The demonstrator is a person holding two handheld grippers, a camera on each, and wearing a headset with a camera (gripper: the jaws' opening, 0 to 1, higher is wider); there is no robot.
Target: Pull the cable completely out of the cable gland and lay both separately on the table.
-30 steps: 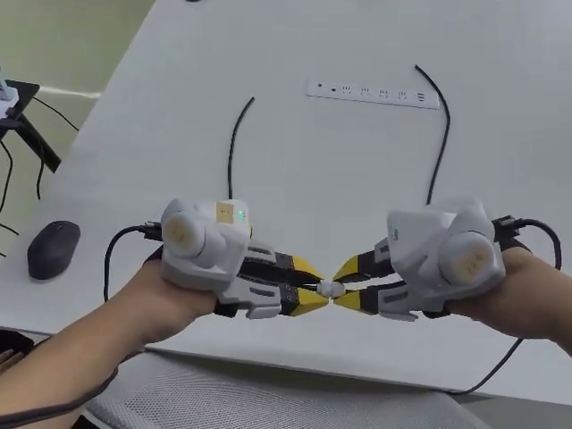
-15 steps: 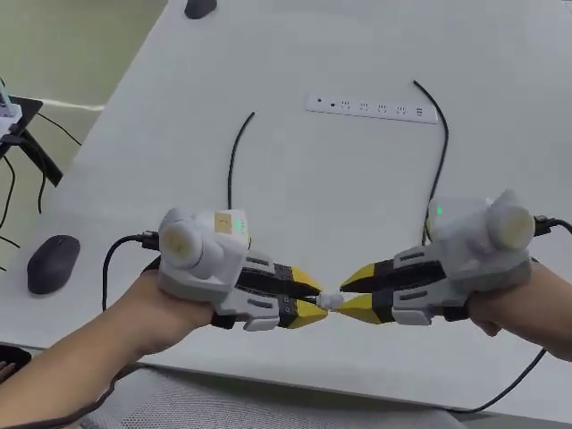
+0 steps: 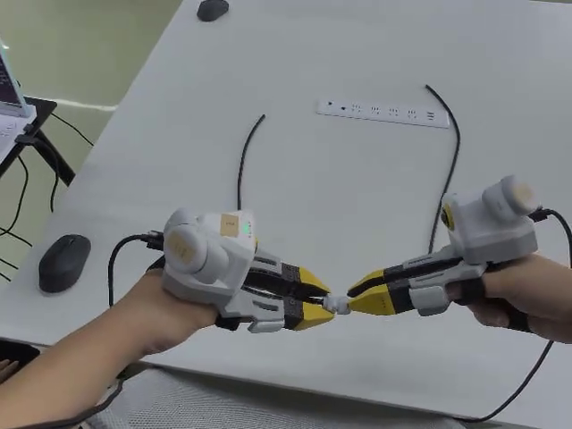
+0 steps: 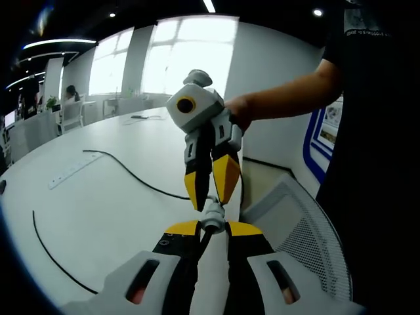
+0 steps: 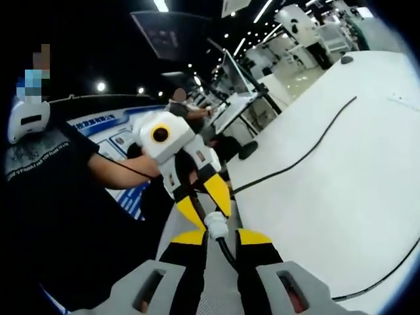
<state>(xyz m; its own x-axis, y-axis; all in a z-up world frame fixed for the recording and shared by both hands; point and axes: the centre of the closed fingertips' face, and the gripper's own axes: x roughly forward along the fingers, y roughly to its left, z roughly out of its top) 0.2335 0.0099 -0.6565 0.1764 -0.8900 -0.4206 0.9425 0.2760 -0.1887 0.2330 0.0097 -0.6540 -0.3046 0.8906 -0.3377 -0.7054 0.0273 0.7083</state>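
The two grippers are meeting tip to tip in the air, just above the near edge of the white table (image 3: 357, 206). The little white cable gland (image 3: 336, 305) is sitting right between them, not lying on the table.

The left gripper (image 3: 315, 298) is coming in from the left side. Its yellow jaws are squeezing in narrow on one end of the cable gland. The right gripper (image 3: 356, 299) is coming in from the right side, and its jaws are narrow too, pinching the other end.

In the right gripper view, a thin black cable (image 5: 225, 249) is running back from the gland between that gripper's own jaws, so it is not out yet. In the left gripper view a dark line is going back between the jaws in the same way.

Farther back on the table, a white power strip (image 3: 384, 113) is lying near the far edge, with its black cord (image 3: 454, 152) curling toward the right edge. A loose black wire (image 3: 241, 165) is lying toward the left side. One dark mouse (image 3: 63, 262) is sitting by the left edge, and another mouse (image 3: 213, 9) is resting at the far edge.
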